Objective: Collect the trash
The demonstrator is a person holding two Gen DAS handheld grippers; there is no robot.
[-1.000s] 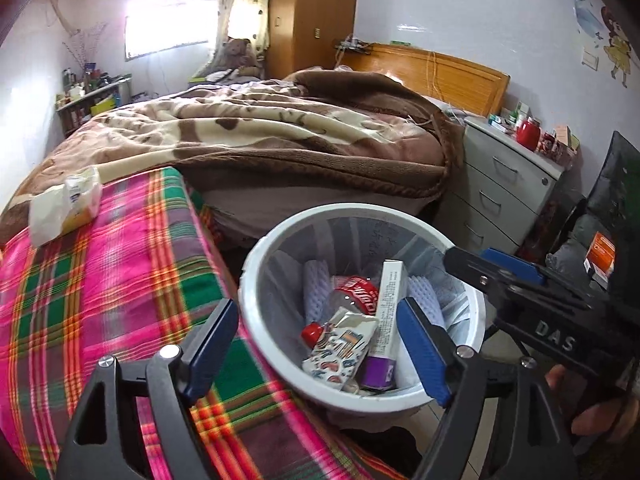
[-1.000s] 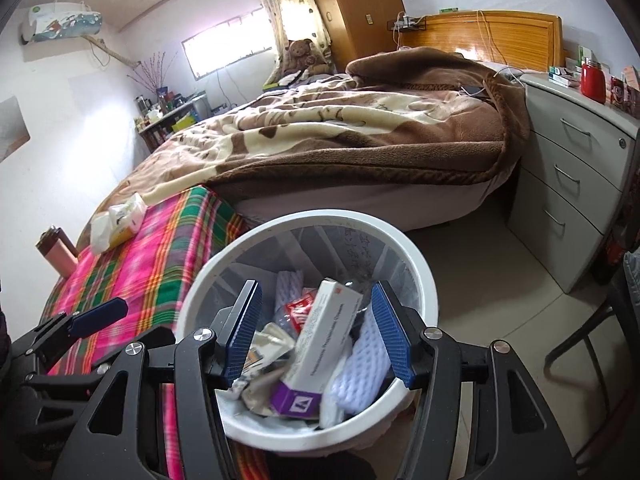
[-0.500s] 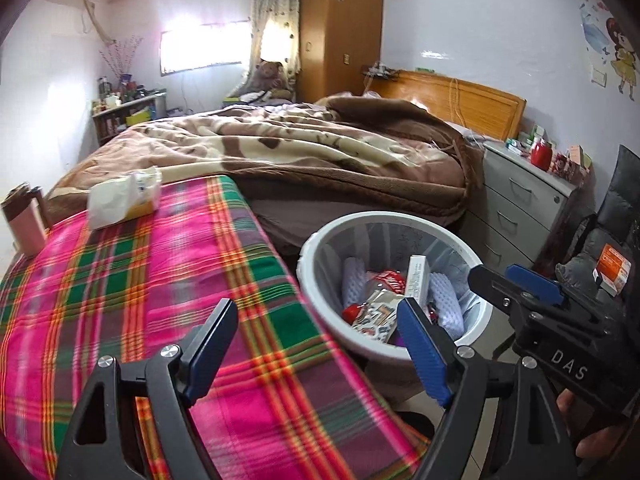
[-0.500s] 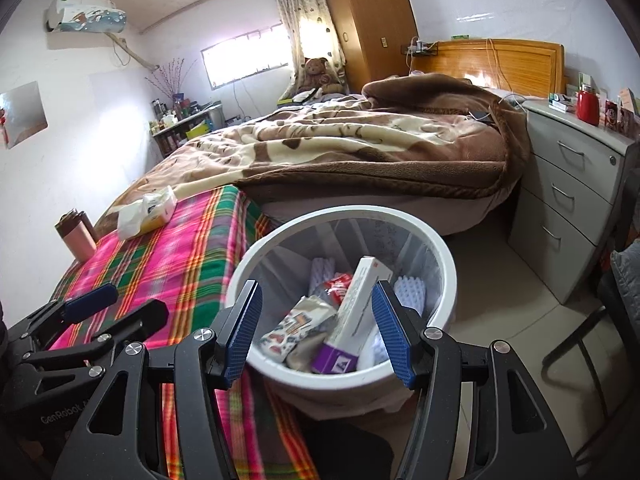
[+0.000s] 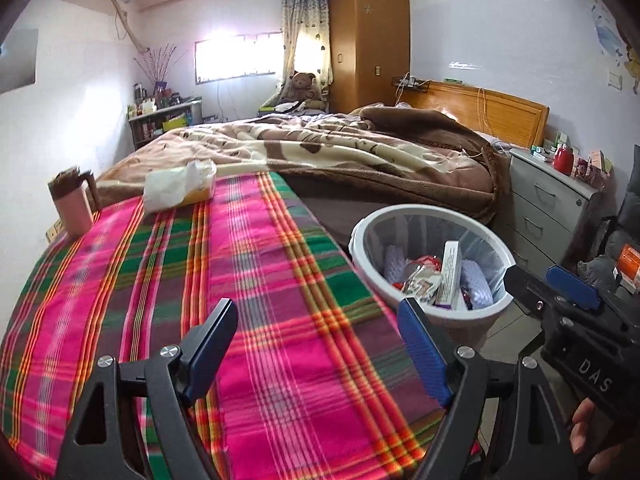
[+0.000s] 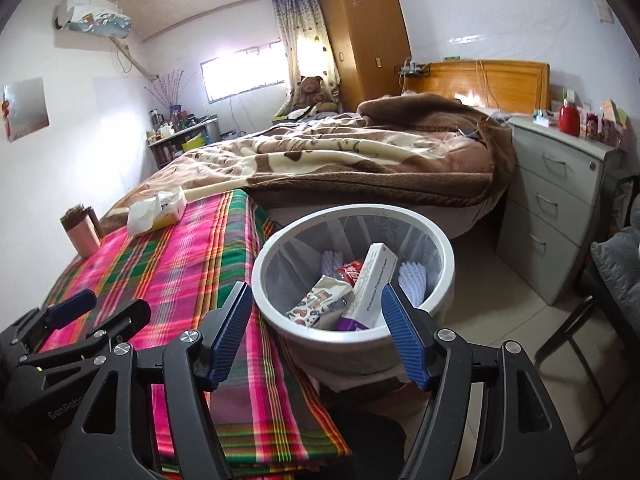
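Here | left gripper (image 5: 316, 348) jaws open, empty | right gripper (image 6: 318, 328) jaws opening, empty | air conditioner (image 6: 94, 20) whole only right view

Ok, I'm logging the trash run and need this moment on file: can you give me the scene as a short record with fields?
surface: plaid cloth covering the table
bin: white trash bin on the floor beside the table
bin contents: long white box, patterned wrapper, red-labelled bottle, white foam nets
left on cloth: tissue pack, pink cup
left gripper: open, empty, above the cloth
right gripper: jaws opening, nothing between them, before the bin
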